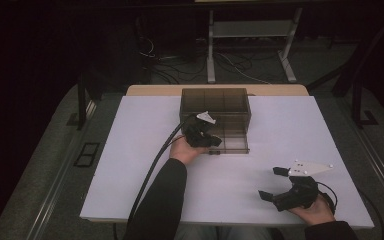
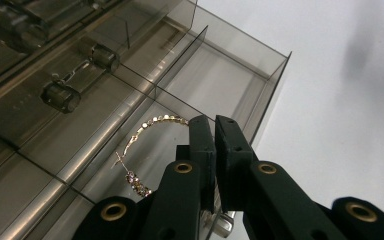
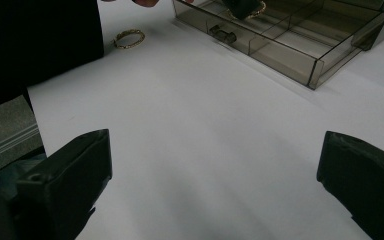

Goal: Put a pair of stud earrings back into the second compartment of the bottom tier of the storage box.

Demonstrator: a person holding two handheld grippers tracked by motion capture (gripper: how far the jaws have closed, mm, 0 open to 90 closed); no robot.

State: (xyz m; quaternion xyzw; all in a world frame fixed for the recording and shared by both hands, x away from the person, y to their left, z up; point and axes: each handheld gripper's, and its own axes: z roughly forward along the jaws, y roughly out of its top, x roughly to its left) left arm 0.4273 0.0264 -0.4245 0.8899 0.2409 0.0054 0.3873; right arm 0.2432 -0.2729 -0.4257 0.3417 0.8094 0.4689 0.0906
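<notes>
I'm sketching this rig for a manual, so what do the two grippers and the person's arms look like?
Both are black two-jaw tools. The left gripper has flat rectangular jaws with brass-coloured pivot rivets and a thick black cable trailing back. The right gripper carries a pale three-cornered plate on top. The person wears dark long sleeves.
</notes>
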